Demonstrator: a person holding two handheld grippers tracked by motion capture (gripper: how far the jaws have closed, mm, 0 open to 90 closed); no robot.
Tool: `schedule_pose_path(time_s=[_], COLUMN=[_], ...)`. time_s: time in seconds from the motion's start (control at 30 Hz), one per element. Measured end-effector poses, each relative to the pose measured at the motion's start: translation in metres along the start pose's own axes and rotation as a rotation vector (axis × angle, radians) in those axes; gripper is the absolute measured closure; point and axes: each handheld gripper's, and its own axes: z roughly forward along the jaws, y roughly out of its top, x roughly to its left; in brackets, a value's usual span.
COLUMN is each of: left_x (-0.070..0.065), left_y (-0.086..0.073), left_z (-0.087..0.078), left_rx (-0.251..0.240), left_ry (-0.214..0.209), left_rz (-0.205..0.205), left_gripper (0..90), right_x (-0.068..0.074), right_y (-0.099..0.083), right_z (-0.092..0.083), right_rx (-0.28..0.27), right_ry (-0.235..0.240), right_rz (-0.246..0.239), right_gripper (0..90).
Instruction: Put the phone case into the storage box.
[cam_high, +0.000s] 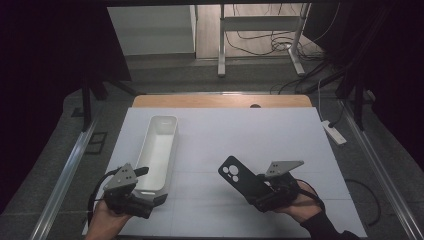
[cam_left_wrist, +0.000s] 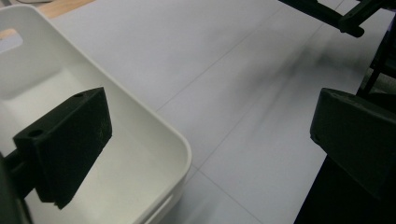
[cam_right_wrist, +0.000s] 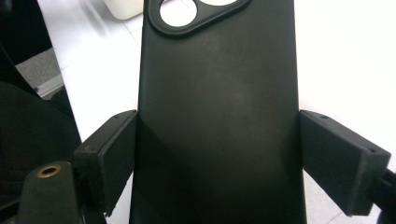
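The right gripper (cam_high: 257, 192) holds a matte black soft-plastic phone case (cam_high: 240, 178) with round camera cut-outs at its far end. In the right gripper view its two black jaws clamp the case (cam_right_wrist: 217, 116) across its width, one on each long edge, so they stand wide but are closed on it. The case juts forward and up-left of that gripper, lifted off the pale grey table mat (cam_high: 250, 135).

The left gripper (cam_high: 145, 192) is open with nothing between its jaws. In its own view one jaw hangs over the inside of the long white plastic bin (cam_left_wrist: 173, 144) with rounded corners, and the other is out over the mat (cam_left_wrist: 224, 70), so the jaws straddle the bin's (cam_high: 159, 150) near corner without pressing on it.

The step in hand looks like carrying the case over to the bin. To do it well, I would keep the grip square on the long edges, since a soft case can bow and pop out if squeezed harder. Bring it across at this height, clear the bin's rim, line the case up with the bin's long axis, lower it inside, then release. The left gripper could pinch the near wall to steady the bin.

No brand, label or writing can be read on the case, the bin or the grippers.
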Motion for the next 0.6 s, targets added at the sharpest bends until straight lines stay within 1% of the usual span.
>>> schedule_pose_path(time_s=[0.1,0.17,0.23,0.27,0.3,0.33,0.37,0.5,0.53,0.57,0.6], left_x=[0.001,0.000,0.000,0.000,-0.001,-0.001,-0.001,-0.003,-0.004,-0.004,-0.004], left_y=[0.006,0.010,0.014,0.014,0.018,0.018,0.020,0.028,0.031,0.031,0.033], left_z=[0.005,0.008,0.013,0.013,0.017,0.017,0.020,0.029,0.032,0.032,0.035], left_rx=[-0.005,-0.007,-0.015,-0.015,-0.023,-0.023,-0.025,-0.014,-0.013,-0.013,-0.014], left_ry=[-0.010,-0.017,-0.034,-0.034,-0.054,-0.054,-0.066,-0.091,-0.104,-0.104,-0.113], left_rz=[0.012,0.018,0.028,0.028,0.031,0.031,0.033,0.063,0.074,0.074,0.082], left_gripper=[0.0,0.0,0.0,0.0,0.0,0.0,0.0,0.0,0.0,0.0,0.0], right_x=[-0.001,0.000,0.000,0.000,0.000,0.000,0.001,0.001,0.001,0.001,0.001], right_y=[-0.001,-0.002,-0.003,-0.003,-0.003,-0.003,-0.003,-0.004,-0.004,-0.004,-0.004], right_z=[-0.004,-0.005,-0.007,-0.007,-0.009,-0.009,-0.010,-0.013,-0.014,-0.014,-0.014], right_rx=[-0.018,-0.024,-0.030,-0.030,-0.039,-0.039,-0.042,-0.058,-0.059,-0.059,-0.065], right_ry=[0.010,0.014,0.019,0.019,0.023,0.023,0.024,0.035,0.036,0.036,0.041], right_rz=[-0.002,-0.004,-0.007,-0.007,-0.009,-0.009,-0.008,-0.011,-0.012,-0.012,-0.016], right_gripper=[15.5,15.5,15.5,15.5,15.5,15.5,15.5,15.5,15.5,15.5,15.5])
